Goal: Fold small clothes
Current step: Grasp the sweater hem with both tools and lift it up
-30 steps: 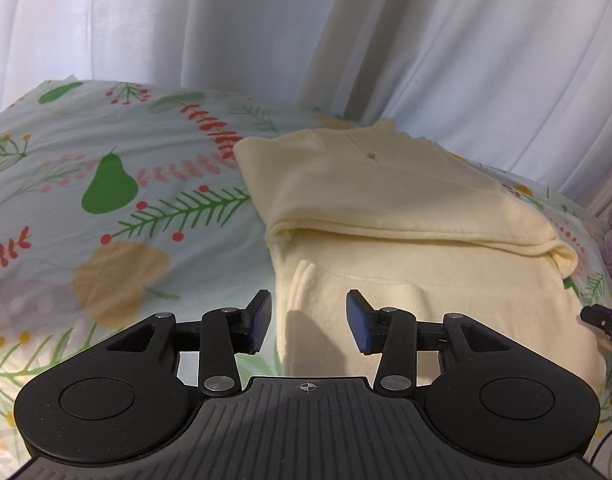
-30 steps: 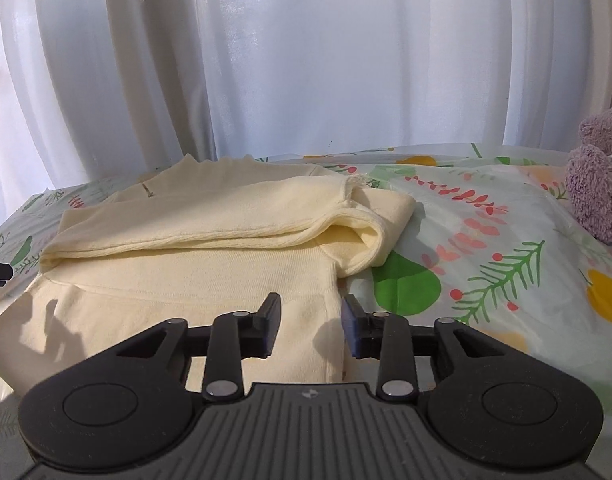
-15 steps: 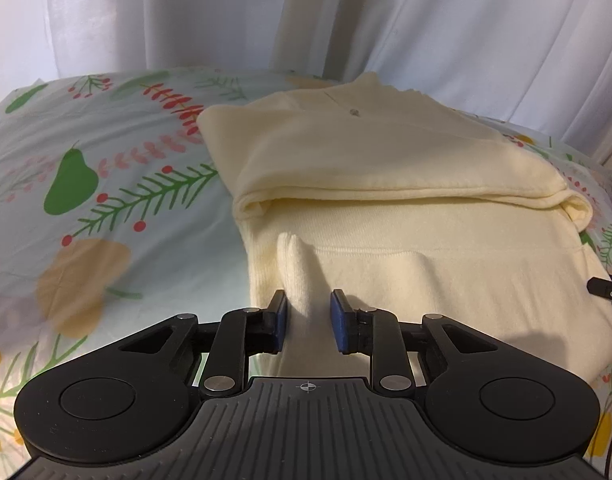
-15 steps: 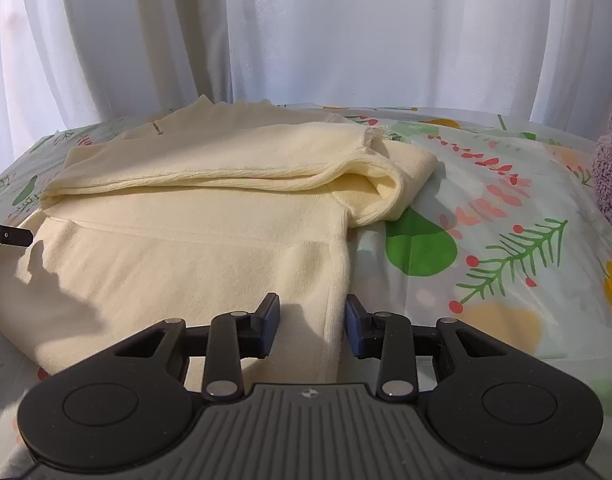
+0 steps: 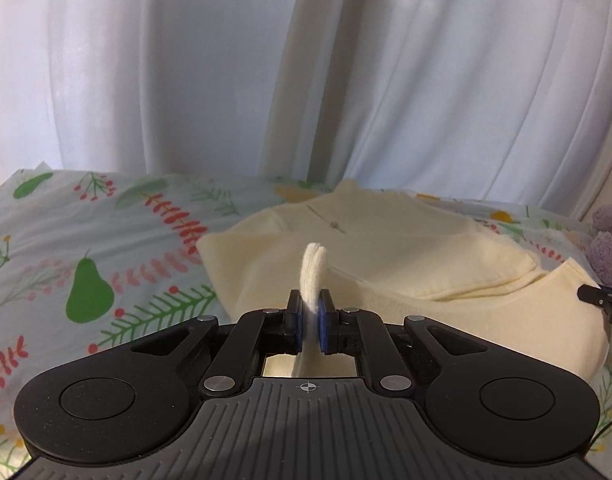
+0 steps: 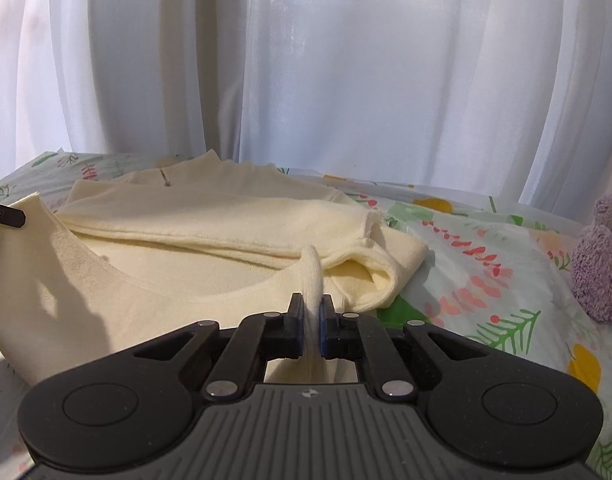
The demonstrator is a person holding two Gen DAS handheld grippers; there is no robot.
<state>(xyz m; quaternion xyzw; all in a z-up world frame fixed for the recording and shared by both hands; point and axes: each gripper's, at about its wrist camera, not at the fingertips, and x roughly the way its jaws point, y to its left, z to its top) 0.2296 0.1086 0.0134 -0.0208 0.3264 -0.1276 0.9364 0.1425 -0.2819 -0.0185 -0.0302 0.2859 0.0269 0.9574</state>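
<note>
- A cream sweater is laid on a bed covered with a fruit-and-leaf print sheet, in front of white curtains.
- The sleeves are seen already folded across the chest, forming a band over the far half of the sweater; this step is judged done.
- The near hem is pinched at both corners: the left gripper is clamped on a tuft of hem cloth at the left corner, and the right gripper is clamped on the matching tuft at the right corner.
- Both sets of jaws have just been closing, and cloth is seen pressed between the pads in each wrist view.
- The hem is seen lifted off the sheet at the corners, sagging in a shallow curve between the two grips.
- The bottom-to-top fold is judged only begun: the hem is yet to be carried to the far side, over the sleeve band toward the collar, and laid down flat.
- Release and smoothing are also judged left to do.
- A purple plush toy is seen on the right of the bed, apart from the sweater.
</note>
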